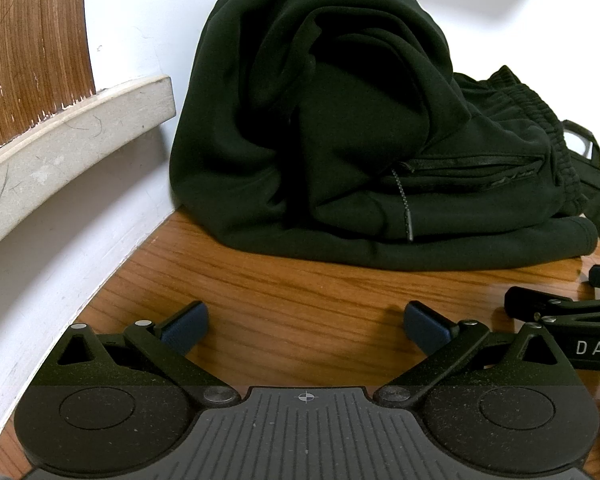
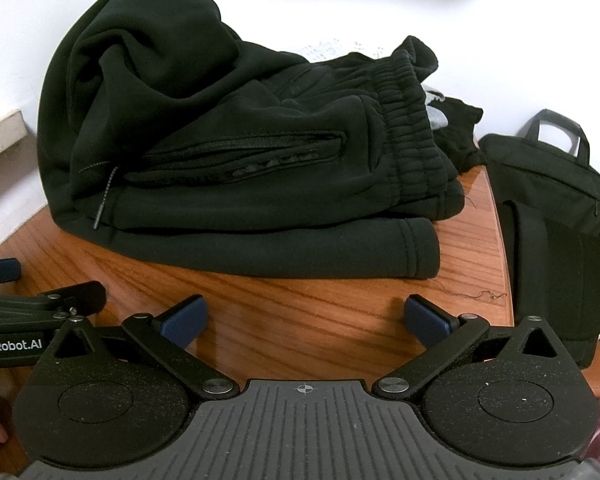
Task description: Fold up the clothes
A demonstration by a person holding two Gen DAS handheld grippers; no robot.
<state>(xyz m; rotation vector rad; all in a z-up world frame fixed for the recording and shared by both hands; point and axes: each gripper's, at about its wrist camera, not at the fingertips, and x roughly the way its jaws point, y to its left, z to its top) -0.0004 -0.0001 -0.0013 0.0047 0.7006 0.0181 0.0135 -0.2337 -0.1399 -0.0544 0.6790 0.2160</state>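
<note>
Wooden table (image 2: 300,312), one dark clothes pile (image 2: 240,168)

Domestic room, likely a home. Evidence: wooden table (image 2: 300,320) set against a white wall (image 1: 140,20), dark clothes (image 2: 220,160) heaped on it, black bag (image 2: 548,184) at far right.

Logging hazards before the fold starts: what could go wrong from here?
The dark clothes lie bunched in one heap, so open tongs may pinch several layers at once. The zipper pull cord dangles at the front and could snag. The heap sits near the table edge beside a black bag; dragging might tip cloth off.
</note>
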